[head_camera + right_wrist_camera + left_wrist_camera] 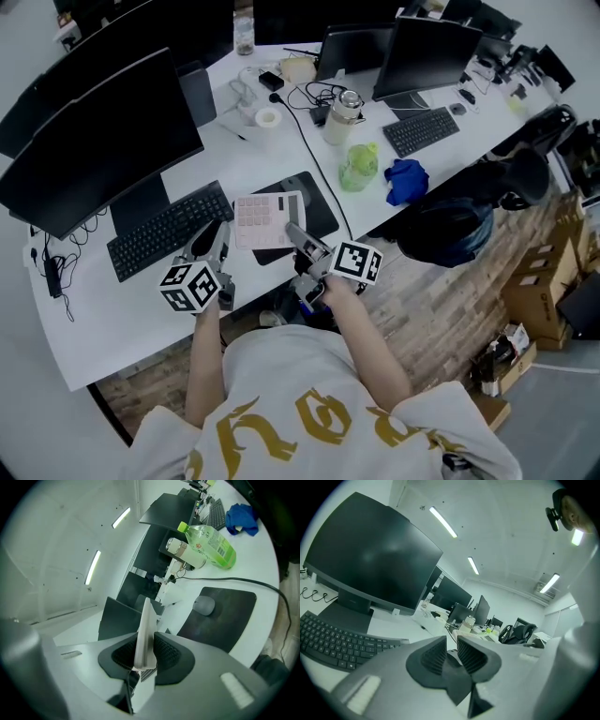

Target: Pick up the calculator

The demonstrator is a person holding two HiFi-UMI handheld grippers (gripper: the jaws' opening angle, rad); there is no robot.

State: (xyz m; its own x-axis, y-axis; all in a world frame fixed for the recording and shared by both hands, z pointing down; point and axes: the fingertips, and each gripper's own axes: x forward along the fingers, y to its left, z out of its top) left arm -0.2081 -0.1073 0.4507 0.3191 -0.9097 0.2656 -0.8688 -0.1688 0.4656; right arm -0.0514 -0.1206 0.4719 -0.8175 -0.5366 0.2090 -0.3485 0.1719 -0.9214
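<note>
The calculator [265, 221] is white with rows of pale keys and sits face up between the black keyboard [169, 231] and the mouse pad [317, 214]. My right gripper [296, 234] is shut on its near right edge. In the right gripper view the calculator [146, 632] shows edge-on, pinched between both pads. Whether it rests on the desk or hangs just above it, I cannot tell. My left gripper [217, 236] hovers beside the keyboard, left of the calculator. In its own view the left gripper [451, 646] holds nothing and its jaws stand slightly apart.
A grey mouse [204, 605] lies on the mouse pad [225, 620]. Behind it stand a green bottle [358, 167], a metal flask [342, 116] and a blue cloth [405, 180]. A large monitor [94, 141] rises behind the keyboard [333, 641]. An office chair [459, 223] stands at the desk's right.
</note>
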